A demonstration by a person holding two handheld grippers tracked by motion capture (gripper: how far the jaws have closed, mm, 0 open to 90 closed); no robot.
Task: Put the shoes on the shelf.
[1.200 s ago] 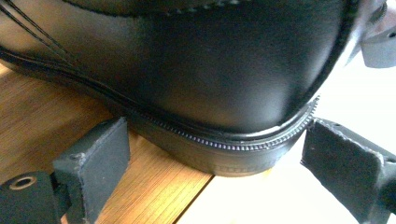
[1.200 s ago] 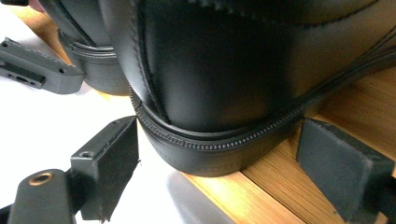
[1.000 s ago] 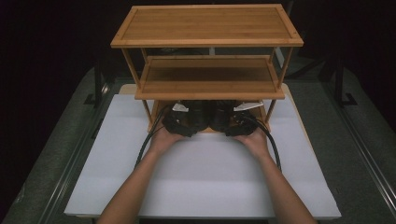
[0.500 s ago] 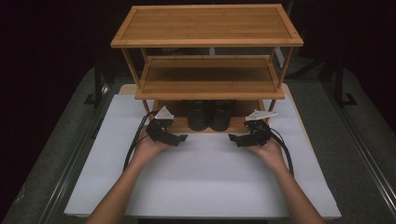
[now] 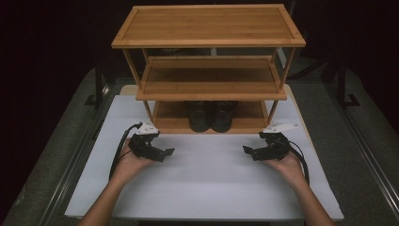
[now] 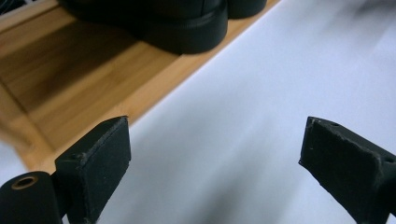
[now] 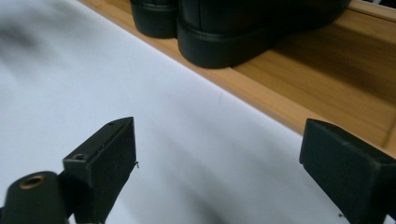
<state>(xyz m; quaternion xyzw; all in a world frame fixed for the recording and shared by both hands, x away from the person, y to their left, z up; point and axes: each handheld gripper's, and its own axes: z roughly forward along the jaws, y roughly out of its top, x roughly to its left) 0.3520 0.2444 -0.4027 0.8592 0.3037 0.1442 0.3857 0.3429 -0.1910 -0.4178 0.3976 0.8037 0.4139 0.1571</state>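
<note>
Both sets of jaws stand wide apart with nothing between them. In the left gripper view only white mat shows between the pads of the left gripper (image 6: pixel 215 172), and the same holds for the right gripper (image 7: pixel 217 172), whose jaws have just been opening further, empty.

The pair of black shoes (image 5: pixel 211 115) sits side by side on the bottom shelf (image 5: pixel 169 123) of the bamboo shoe rack (image 5: pixel 207 26), heels toward the person, centred between the rack's legs. The chunky heel of the left shoe (image 6: pixel 187 28) and that of the right shoe (image 7: pixel 224 42) rest on the wood just inside the shelf's front lip, touching each other or nearly so.

The left gripper (image 5: pixel 165 151) and right gripper (image 5: pixel 248 150) hang above the white mat (image 5: pixel 207 188), well apart and each off to its own side of the shoes, held in the left hand (image 5: pixel 129 162) and the right hand (image 5: pixel 284 162).

Judging by this, the placing looks done and the step in hand is the retreat. To do it well, keep the jaws spread and draw each hand outward and back on its own side, low over the mat but clear of the shelf lip, so that no pad catches a heel and drags a shoe out of line. Mind the trailing cables near the rack's front legs.
</note>
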